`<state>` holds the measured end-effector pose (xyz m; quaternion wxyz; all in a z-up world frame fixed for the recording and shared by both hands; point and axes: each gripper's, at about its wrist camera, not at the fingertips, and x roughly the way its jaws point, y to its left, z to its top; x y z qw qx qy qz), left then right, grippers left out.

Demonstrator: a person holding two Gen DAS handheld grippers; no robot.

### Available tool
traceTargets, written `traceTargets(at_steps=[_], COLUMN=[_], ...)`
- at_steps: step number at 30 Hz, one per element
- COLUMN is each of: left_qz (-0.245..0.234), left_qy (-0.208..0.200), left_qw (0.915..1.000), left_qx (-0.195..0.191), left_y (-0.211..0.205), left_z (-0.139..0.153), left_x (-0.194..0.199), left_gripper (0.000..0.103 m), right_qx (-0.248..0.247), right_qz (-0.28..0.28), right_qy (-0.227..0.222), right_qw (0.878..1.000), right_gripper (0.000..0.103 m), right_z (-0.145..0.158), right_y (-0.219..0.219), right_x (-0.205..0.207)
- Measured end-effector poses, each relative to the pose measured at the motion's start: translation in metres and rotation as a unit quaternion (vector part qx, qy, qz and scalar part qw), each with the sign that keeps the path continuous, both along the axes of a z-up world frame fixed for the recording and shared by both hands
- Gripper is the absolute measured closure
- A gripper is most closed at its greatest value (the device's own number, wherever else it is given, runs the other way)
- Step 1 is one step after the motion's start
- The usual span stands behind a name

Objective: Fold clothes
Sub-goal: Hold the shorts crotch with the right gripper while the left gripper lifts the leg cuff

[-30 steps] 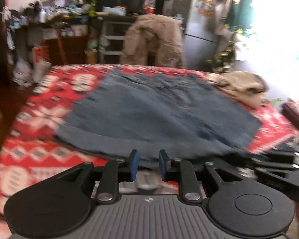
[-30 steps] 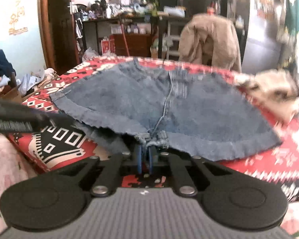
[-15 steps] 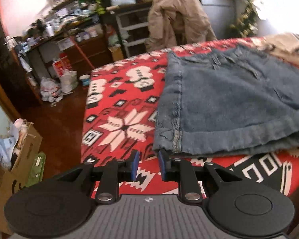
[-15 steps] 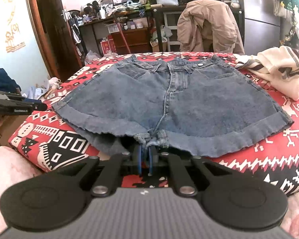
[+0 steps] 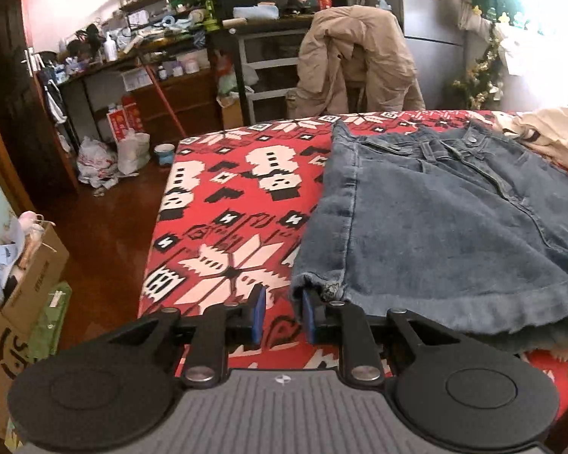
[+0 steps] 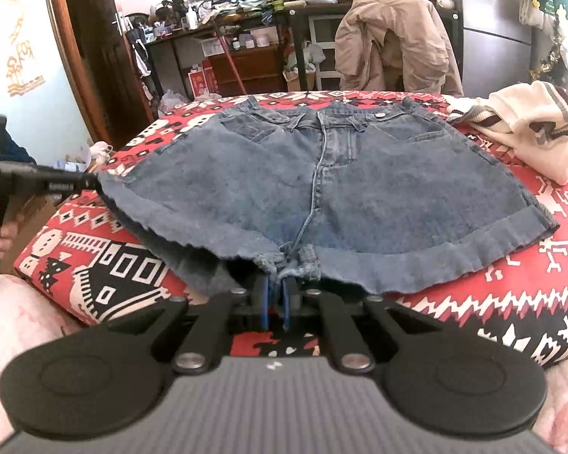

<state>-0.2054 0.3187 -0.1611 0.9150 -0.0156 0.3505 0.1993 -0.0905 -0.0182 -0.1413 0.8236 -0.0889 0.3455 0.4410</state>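
Picture edge cuts off denim shorts [image 5: 454,234].

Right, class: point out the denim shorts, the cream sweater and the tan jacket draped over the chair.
denim shorts [image 6: 359,204], right wrist view, front panel beside the fly.
cream sweater [image 6: 526,128], right wrist view, middle of the crumpled heap.
tan jacket [image 5: 359,60], left wrist view, back panel hanging over the chair.

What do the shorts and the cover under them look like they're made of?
Shorts: denim, by the faded blue weave, raised seams, metal button and frayed cuffs.
Cover: probably a soft printed or woven fabric, matte, red with white and black motifs; the fibre can't be told.
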Motion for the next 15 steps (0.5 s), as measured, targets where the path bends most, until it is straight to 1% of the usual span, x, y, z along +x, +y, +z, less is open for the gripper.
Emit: traceTargets(at_steps=[5, 7, 9, 15], left_qz=[-0.007, -0.002, 0.001, -0.003], left_qy=[0.009, 0.009, 0.012, 0.02], left_qw=[0.9999, 0.9999, 0.9998, 0.9998], left_qx=[0.001, -0.006, -0.014, -0.005], left_y=[-0.003, 0.0, 0.002, -0.002], left_z=[-0.004, -0.006, -0.008, -0.009], left_x=[0.009, 0.011, 0.014, 0.014], left_gripper=[0.082, 0.085, 0.085, 0.088], right_qx=[-0.002, -0.002, -0.002, -0.003], right_qz=[-0.002, -0.004, -0.005, -0.005], right_qy=[0.007, 0.009, 0.009, 0.013], right_qw=[1.0, 1.0, 1.0, 1.0], right_gripper=[0.094, 0.094, 0.094, 0.093], right_z=[-0.001, -0.001, 0.0, -0.001], right_y=[0.001, 0.002, 0.002, 0.001], right_x=[0.001, 0.001, 0.001, 0.002])
